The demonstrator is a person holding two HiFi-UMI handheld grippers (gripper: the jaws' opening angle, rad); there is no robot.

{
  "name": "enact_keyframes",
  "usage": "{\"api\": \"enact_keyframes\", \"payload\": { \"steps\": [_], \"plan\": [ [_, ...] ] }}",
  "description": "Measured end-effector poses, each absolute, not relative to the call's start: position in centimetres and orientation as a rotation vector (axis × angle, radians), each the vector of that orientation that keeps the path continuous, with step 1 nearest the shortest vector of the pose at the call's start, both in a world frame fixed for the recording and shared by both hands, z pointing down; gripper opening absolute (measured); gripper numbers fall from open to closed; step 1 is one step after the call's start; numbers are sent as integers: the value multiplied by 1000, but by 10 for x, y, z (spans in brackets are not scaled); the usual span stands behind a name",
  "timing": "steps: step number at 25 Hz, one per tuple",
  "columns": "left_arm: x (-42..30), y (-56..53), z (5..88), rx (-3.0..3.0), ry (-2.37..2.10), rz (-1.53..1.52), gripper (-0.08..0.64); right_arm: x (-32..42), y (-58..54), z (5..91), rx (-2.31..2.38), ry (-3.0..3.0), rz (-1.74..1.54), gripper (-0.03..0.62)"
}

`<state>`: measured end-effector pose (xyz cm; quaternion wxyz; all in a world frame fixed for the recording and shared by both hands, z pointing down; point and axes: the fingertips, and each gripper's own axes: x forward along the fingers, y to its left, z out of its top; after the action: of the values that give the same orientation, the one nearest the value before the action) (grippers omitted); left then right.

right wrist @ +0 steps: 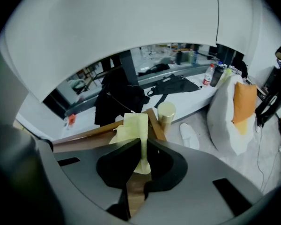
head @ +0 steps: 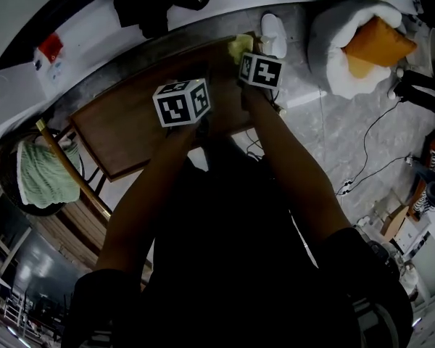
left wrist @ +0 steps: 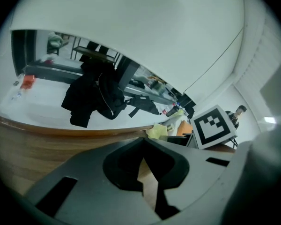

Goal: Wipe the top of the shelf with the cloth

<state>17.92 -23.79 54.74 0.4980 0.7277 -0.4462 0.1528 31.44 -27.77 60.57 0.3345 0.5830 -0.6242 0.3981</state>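
Observation:
The shelf's brown wooden top (head: 138,125) lies below me. A pale yellow cloth (head: 240,47) rests on its far right corner, and my right gripper (head: 255,69) is shut on it. In the right gripper view the cloth (right wrist: 131,128) stands pinched between the dark jaws, with the wooden top (right wrist: 84,136) behind it. My left gripper (head: 183,101) hovers over the middle of the top, shut with nothing in it. From the left gripper view the cloth (left wrist: 157,131) shows ahead, next to the right gripper's marker cube (left wrist: 212,126).
A round basket with a green towel (head: 45,172) hangs off the shelf's left side. A white beanbag with an orange cushion (head: 362,46) sits on the floor at the right. A white shoe (head: 273,33) and cables (head: 370,151) lie nearby. Dark clothing (left wrist: 96,95) lies on the white surface beyond.

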Motion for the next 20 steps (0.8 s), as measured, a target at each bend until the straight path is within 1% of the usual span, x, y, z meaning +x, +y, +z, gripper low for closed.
{"api": "enact_keyframes", "payload": {
  "steps": [5,8,10,14,20],
  "plan": [
    [148,-223,536,1748,-1116,366,11,328,-275,601,1621,-1549,1019,46],
    [105,-211,525,1724,-1178,339,11,305,-271,585,1621,-1604,988,46],
    [66,-201,517,1693,-1241,309,11,266,-267,568,1570,-1716,973,46],
    [-20,-174,502,1593,-1387,241,11,154,-248,543,1363,-1998,975,45],
    [-127,-121,491,1493,-1493,174,11,-13,-189,543,1001,-2213,1000,44]
  ]
}}
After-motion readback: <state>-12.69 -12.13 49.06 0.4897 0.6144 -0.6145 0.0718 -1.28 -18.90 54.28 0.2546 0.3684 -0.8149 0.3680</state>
